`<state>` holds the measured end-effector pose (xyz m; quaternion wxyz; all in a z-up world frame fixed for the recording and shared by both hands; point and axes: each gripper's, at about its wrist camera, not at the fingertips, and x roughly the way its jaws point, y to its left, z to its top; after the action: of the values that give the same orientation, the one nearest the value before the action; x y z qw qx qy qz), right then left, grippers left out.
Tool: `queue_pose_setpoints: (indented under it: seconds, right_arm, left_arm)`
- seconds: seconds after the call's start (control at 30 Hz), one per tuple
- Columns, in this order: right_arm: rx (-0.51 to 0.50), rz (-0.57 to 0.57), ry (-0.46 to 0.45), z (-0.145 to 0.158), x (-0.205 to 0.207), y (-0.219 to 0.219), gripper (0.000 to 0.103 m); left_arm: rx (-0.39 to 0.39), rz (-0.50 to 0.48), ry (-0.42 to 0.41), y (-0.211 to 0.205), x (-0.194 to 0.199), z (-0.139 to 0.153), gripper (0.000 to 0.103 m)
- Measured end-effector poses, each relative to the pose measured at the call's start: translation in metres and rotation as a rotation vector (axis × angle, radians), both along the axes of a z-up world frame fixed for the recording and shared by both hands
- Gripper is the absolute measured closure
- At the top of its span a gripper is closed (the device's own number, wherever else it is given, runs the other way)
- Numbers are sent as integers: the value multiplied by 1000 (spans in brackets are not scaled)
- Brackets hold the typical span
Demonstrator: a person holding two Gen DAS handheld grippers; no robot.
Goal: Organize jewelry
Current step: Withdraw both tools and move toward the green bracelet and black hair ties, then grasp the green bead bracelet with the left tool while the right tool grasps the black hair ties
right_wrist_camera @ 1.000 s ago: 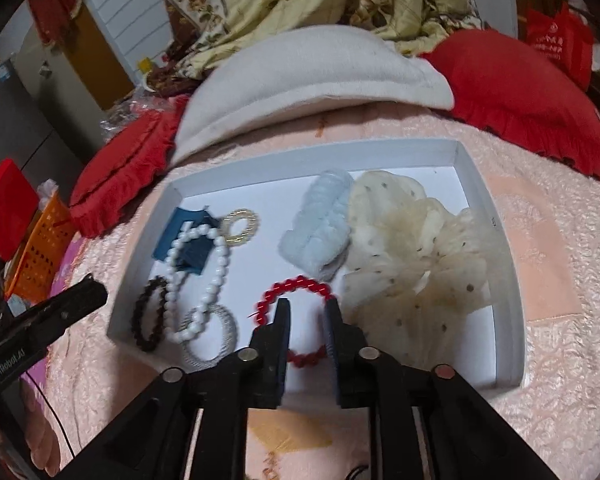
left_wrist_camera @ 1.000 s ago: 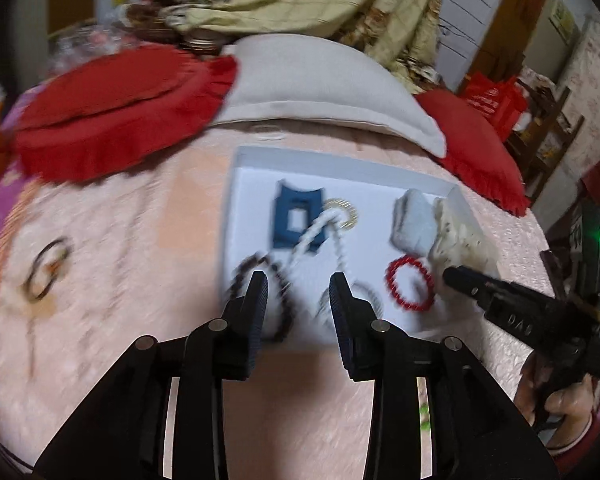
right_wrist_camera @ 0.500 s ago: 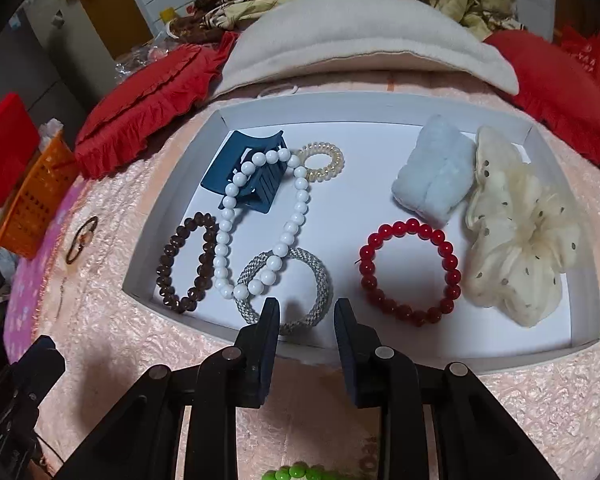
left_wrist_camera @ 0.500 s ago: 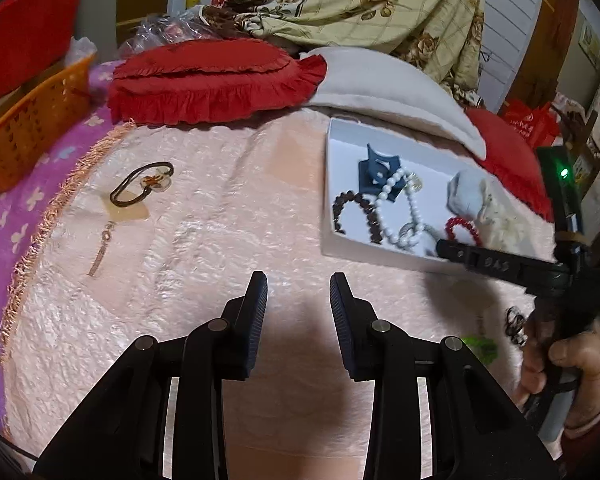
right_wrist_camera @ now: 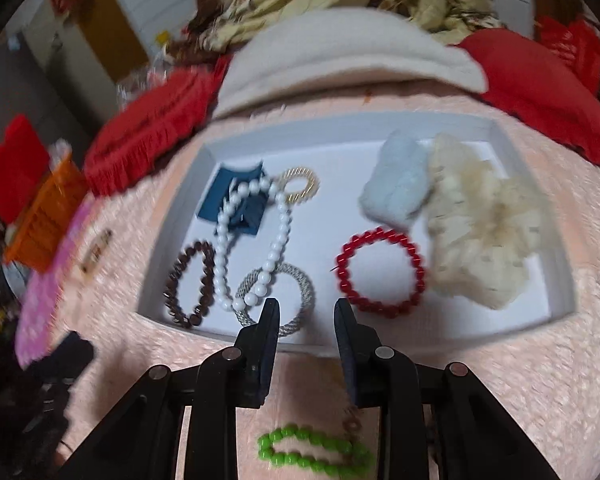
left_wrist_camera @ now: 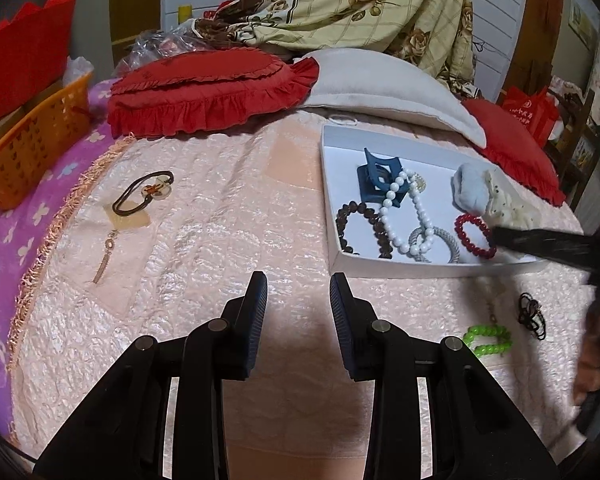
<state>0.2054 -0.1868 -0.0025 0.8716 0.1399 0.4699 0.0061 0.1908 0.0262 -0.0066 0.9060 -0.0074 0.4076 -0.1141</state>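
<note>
A white tray (left_wrist_camera: 328, 184) (right_wrist_camera: 172, 248) on a pink quilt holds a white bead necklace (right_wrist_camera: 260, 240), brown bracelet (right_wrist_camera: 192, 280), silver bangle (right_wrist_camera: 296, 280), red bead bracelet (right_wrist_camera: 380, 272), blue clip (right_wrist_camera: 236, 200), gold ring (right_wrist_camera: 300, 184) and two scrunchies (right_wrist_camera: 480, 216). A green bead bracelet (right_wrist_camera: 312, 450) (left_wrist_camera: 488, 338) lies on the quilt in front of the tray. A black hair tie with charm (left_wrist_camera: 144, 192) and a thin chain (left_wrist_camera: 104, 256) lie at the left. My left gripper (left_wrist_camera: 298, 292) is open and empty. My right gripper (right_wrist_camera: 306, 320) is open and empty at the tray's near edge.
Red cushions (left_wrist_camera: 208, 88) and a white pillow (left_wrist_camera: 380, 84) lie behind the tray. An orange basket (left_wrist_camera: 28, 144) stands at far left. A small black hair tie (left_wrist_camera: 532, 316) lies right of the green bracelet. The right gripper's body (left_wrist_camera: 552, 244) reaches over the tray's near right corner.
Both grippers have pulled back from the tray. The red bracelet now lies in the tray, free of the right gripper. The right view is moving and blurred.
</note>
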Motion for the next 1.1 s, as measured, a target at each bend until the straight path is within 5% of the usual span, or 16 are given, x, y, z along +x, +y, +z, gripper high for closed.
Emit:
queue_pose_setpoints:
  seconds: [0.17, 0.5, 0.9, 1.1]
  right_arm:
    - [-2, -29, -59, 21, -59, -33, 76]
    - [-29, -158, 0, -17, -153, -111, 73]
    - [37, -82, -49, -37, -134, -106, 73]
    - [38, -68, -57, -40, -125, -102, 73]
  left_arm:
    - [2, -18, 17, -5, -4, -4, 71]
    - [-4, -173, 84, -45, -35, -15, 71]
    - [40, -288, 120, -111, -33, -27, 71]
    - [-21, -307, 176, -124, -19, -38, 71]
